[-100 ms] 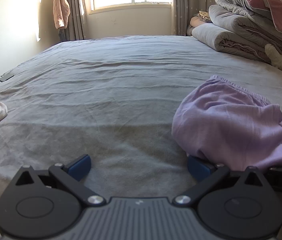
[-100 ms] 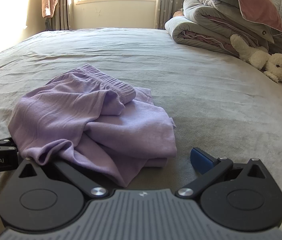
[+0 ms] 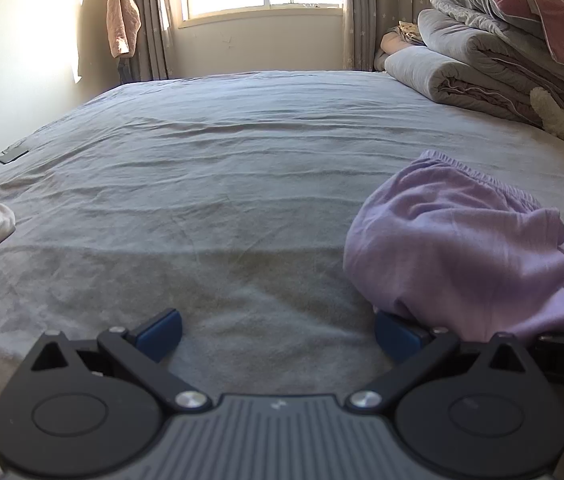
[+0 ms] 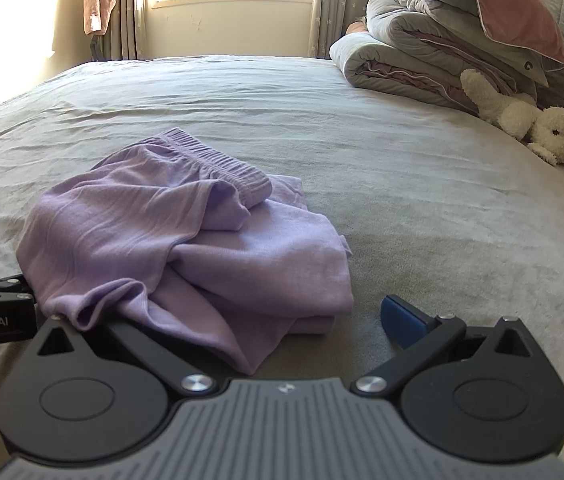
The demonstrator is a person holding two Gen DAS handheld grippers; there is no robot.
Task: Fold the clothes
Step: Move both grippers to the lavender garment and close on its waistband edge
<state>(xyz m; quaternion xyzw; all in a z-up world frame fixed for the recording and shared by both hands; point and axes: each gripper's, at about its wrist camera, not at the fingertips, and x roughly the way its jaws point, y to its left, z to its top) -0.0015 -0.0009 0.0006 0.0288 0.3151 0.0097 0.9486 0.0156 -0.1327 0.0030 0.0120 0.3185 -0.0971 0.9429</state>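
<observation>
Both grippers, left gripper (image 3: 278, 334) and right gripper (image 4: 266, 320), we hold wide apart; soft crumpled lilac shorts (image 4: 178, 236) lie on the grey bed sheet (image 4: 421, 208), hiding our right gripper's left finger.

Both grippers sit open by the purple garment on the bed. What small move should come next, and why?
Probably close the right gripper on the near edge of the purple garment: the cloth lies bunched and overlapped on the bed, its near fold drapes over one right finger, and the open left gripper has only bare sheet between its fingers.
</observation>
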